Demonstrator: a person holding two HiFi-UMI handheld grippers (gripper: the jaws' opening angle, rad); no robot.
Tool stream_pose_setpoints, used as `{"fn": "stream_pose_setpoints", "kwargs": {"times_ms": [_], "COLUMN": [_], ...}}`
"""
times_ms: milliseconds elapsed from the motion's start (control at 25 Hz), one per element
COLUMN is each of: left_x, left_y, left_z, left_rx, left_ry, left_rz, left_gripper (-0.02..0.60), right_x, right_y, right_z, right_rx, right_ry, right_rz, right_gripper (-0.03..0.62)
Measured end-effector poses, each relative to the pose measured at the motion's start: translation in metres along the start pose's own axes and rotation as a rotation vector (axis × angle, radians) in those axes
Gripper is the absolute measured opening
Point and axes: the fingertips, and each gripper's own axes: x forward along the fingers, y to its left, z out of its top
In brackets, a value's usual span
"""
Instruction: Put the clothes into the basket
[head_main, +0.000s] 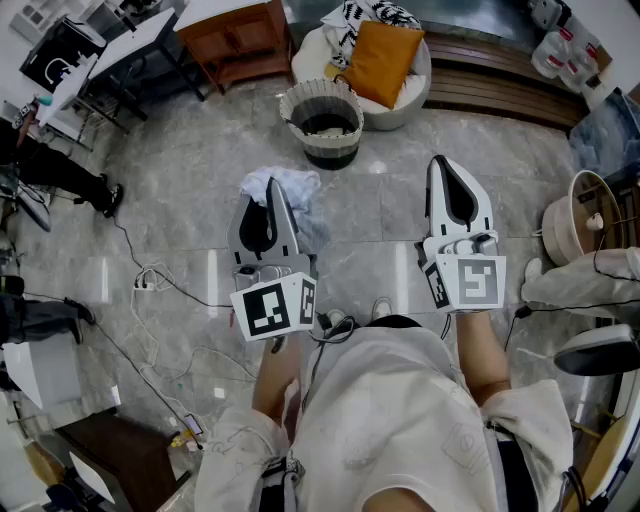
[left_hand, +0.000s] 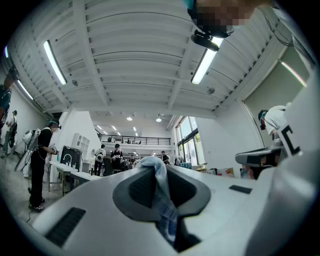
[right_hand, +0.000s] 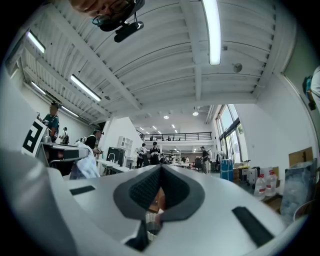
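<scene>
My left gripper (head_main: 274, 190) is shut on a white and pale-blue garment (head_main: 300, 185), which hangs bunched from its tips above the grey stone floor. In the left gripper view the cloth (left_hand: 162, 197) runs between the closed jaws of the left gripper (left_hand: 152, 162). The round woven basket (head_main: 322, 122), with dark cloth inside, stands on the floor just beyond that garment. My right gripper (head_main: 437, 160) is level with the left one, to the right of the basket, its jaws shut with nothing in them. In its own view the right gripper (right_hand: 160, 167) has its tips touching.
A round pale pouf (head_main: 415, 95) with an orange cushion (head_main: 382, 60) sits behind the basket. A wooden cabinet (head_main: 235, 40) stands at the back left, a wooden bench (head_main: 500, 90) at the back right. Cables (head_main: 150, 280) trail across the floor at the left. A round fan-like thing (head_main: 575, 215) is at the right.
</scene>
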Motion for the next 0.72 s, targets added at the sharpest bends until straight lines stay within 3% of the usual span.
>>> {"fn": "stream_pose_setpoints", "kwargs": {"times_ms": [720], "left_x": [-0.025], "left_y": [0.071], "left_z": [-0.007], "left_rx": [-0.023], "left_ry": [0.016], "left_rz": [0.003], "left_gripper": [0.041], "right_x": [0.010], "right_y": [0.069], "right_z": [-0.010], "right_rx": [0.043], "right_ry": [0.023], "right_rz": [-0.008], "right_gripper": [-0.012]}}
